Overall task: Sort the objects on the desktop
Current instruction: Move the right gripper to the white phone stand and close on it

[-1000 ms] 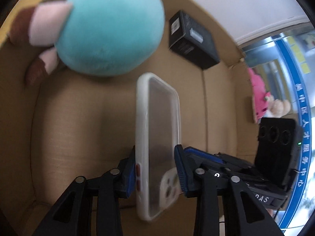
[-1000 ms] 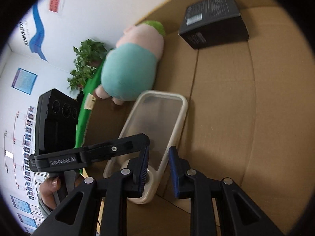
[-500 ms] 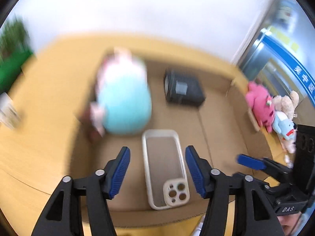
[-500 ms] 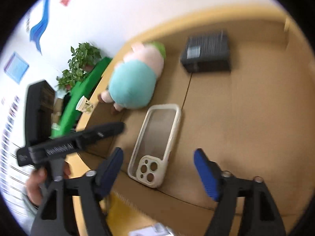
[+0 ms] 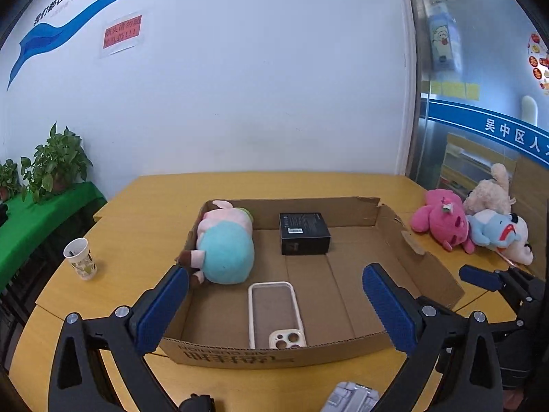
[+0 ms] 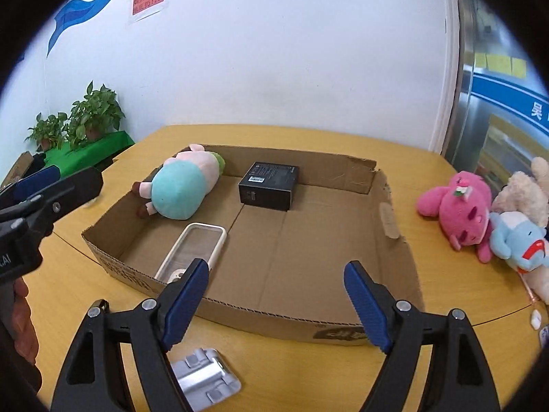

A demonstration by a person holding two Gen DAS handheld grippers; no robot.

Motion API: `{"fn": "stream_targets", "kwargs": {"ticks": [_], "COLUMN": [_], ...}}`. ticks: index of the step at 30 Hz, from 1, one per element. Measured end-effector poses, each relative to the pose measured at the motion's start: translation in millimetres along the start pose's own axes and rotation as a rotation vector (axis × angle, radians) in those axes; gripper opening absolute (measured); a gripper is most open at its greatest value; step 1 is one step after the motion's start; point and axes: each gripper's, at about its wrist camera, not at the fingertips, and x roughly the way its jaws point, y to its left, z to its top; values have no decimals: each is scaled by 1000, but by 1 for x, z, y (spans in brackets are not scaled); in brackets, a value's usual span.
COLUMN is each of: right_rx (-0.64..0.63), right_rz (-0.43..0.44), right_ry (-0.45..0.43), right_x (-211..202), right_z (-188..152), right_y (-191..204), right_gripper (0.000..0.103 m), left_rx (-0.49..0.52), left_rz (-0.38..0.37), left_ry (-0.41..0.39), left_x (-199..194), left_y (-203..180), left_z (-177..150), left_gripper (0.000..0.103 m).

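Observation:
A white-rimmed clear phone case lies flat on the floor of the shallow cardboard box, near its front wall. The right wrist view shows the case at the box's front left. Behind it lie a teal and pink plush pig and a black carton. My left gripper hovers above the box's front edge, jaws still opening, nothing between them. My right gripper hangs over the same edge further right, jaws also widening and empty.
Pink, beige and blue plush toys are heaped on the yellow table right of the box. A paper cup stands to the left. A grey metal piece lies in front of the box. Potted plants sit on a green side table.
Both grippers were shut on the phone case inside the box. They have let go of it, opened wide, and drawn back and upward; the case now lies on the box floor.

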Motion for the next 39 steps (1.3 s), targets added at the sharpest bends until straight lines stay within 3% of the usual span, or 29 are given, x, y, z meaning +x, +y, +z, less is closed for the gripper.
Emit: {"fn": "stream_targets", "kwargs": {"ticks": [4, 8, 12, 21, 24, 26, 32, 39], "right_rx": [2, -2, -40, -16, -29, -51, -169, -214], "right_rz": [-8, -6, -53, 30, 96, 187, 418, 654], "right_ry": [-19, -26, -49, -27, -16, 20, 194, 274], "right_x": [-7, -8, -14, -8, -6, -1, 32, 70], "right_z": [-1, -2, -6, -14, -25, -38, -72, -82], "right_y": [0, -1, 4, -5, -11, -16, -10, -5], "right_gripper": [81, 81, 81, 81, 81, 81, 81, 81], "left_rx": [6, 42, 32, 13, 5, -5, -83, -129], "left_rz": [-12, 44, 25, 7, -15, -32, -166, -240], "left_ry": [3, 8, 17, 67, 119, 172, 429, 553], "left_x": [-7, -11, -13, -16, -17, -18, -9, 3], "left_y": [-10, -18, -20, -16, -11, -7, -9, -25], "left_z": [-6, -9, -13, -30, -47, -64, -126, -164], "left_gripper": [103, 103, 103, 103, 103, 103, 103, 103]}}
